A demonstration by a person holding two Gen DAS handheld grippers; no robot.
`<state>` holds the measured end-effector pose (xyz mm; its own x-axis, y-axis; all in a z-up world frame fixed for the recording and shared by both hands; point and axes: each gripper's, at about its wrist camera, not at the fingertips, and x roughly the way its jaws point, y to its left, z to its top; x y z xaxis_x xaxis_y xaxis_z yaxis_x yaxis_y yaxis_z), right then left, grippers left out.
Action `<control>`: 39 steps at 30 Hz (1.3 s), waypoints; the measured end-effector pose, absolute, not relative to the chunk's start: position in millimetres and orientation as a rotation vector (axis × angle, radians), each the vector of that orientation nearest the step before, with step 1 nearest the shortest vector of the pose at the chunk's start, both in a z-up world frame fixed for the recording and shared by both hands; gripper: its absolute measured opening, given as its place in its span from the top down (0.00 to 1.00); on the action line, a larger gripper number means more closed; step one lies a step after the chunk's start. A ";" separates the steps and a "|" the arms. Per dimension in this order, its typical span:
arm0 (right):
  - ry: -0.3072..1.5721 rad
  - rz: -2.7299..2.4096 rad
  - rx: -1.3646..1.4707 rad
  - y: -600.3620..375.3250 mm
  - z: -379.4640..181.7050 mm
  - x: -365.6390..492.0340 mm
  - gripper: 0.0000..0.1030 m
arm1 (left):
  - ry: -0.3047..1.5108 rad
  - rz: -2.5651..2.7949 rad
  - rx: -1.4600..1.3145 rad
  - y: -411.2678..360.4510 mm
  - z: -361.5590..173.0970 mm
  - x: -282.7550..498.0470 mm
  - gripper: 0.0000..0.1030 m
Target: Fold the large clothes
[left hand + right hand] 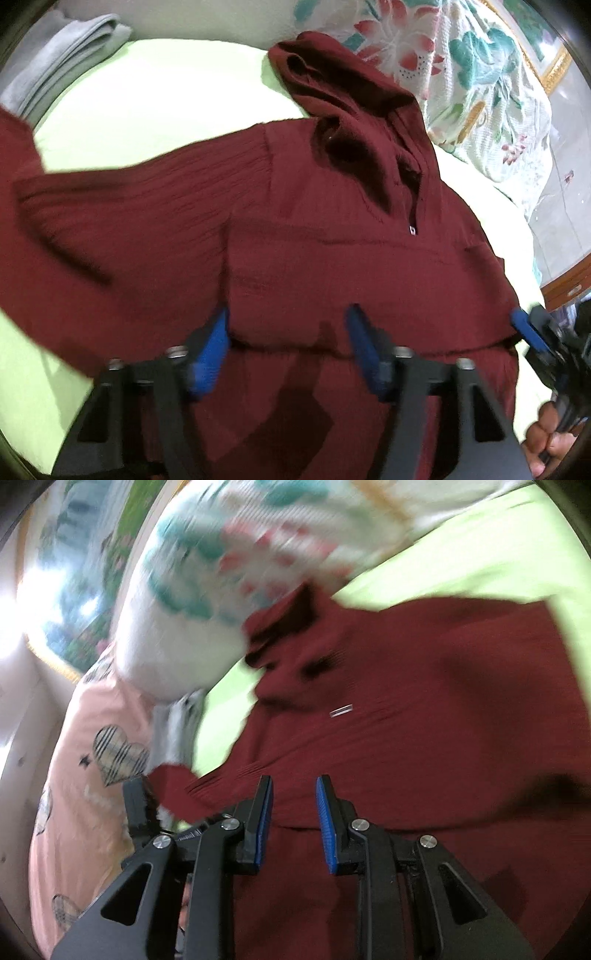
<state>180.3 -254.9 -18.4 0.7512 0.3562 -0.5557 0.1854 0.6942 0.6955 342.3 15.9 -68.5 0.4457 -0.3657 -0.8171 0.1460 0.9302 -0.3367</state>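
Maroon hoodie (332, 229) flat on green sheet (155, 92); left tool (288, 347) and right tool (294, 821) both agape, empty, just above it.

Blur and cut-off edges

The floral pillow (192, 602) smears with motion; the maroon hoodie (295, 236) runs off the left wrist view's left edge.

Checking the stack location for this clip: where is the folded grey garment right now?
In the left wrist view the folded grey garment lies at the far upper left on the lime-green sheet, beyond the maroon hooded sweater and apart from it.
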 end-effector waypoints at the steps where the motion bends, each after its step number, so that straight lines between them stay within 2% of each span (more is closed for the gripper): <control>1: 0.724 0.059 0.816 -268.8 -16.7 169.8 0.75 | 1.062 -0.332 -0.229 13.2 -69.7 345.5 0.82; 2: 0.710 0.010 0.817 -283.6 -14.6 158.6 0.75 | 1.063 -0.348 -0.237 11.7 -71.4 349.0 0.91; 8: 0.677 -0.208 0.813 -353.1 -3.6 118.9 0.74 | 0.961 -0.266 -0.188 21.5 -52.5 338.4 0.93; 10: 0.690 -0.255 0.799 -370.4 -3.8 117.0 0.66 | 0.964 -0.247 -0.189 34.1 -53.1 341.0 0.93; 11: 0.722 -0.274 0.787 -379.1 -7.9 122.3 0.56 | 0.972 -0.255 -0.194 36.3 -55.1 342.0 0.93; 12: 0.756 -0.284 0.783 -386.1 -14.0 130.1 0.49 | 0.978 -0.248 -0.184 37.2 -57.5 342.5 0.92; 19: 0.933 -0.278 0.709 -397.4 -58.3 190.1 0.49 | 1.008 -0.242 -0.191 37.8 -66.6 345.7 0.92; 20: 0.931 -0.270 0.685 -396.3 -59.1 194.9 0.51 | 1.015 -0.243 -0.196 38.9 -68.3 345.8 0.92; 22: 0.958 -0.245 0.624 -391.7 -56.7 202.9 0.96 | 1.023 -0.244 -0.194 37.9 -70.3 344.3 0.92; 26: 0.916 -0.261 0.614 -405.5 -40.6 195.9 0.94 | 1.012 -0.278 -0.188 26.4 -63.8 340.7 0.92; 31: 0.960 -0.289 0.627 -411.1 -52.9 192.0 0.91 | 1.035 -0.261 -0.138 17.1 -74.3 340.9 0.92; 36: 0.852 -0.274 0.521 -372.2 -21.4 164.2 0.90 | 1.038 -0.276 -0.190 28.1 -75.0 339.3 0.89; 39: 0.947 -0.171 0.509 -346.4 -39.8 167.8 0.88 | 1.039 -0.261 -0.181 31.7 -73.1 334.4 0.83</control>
<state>167.8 -346.4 -39.8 0.5806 0.0788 -0.8103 0.3576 0.8695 0.3407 334.4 31.7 -73.1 0.4806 -0.2975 -0.8249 0.1272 0.9544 -0.2701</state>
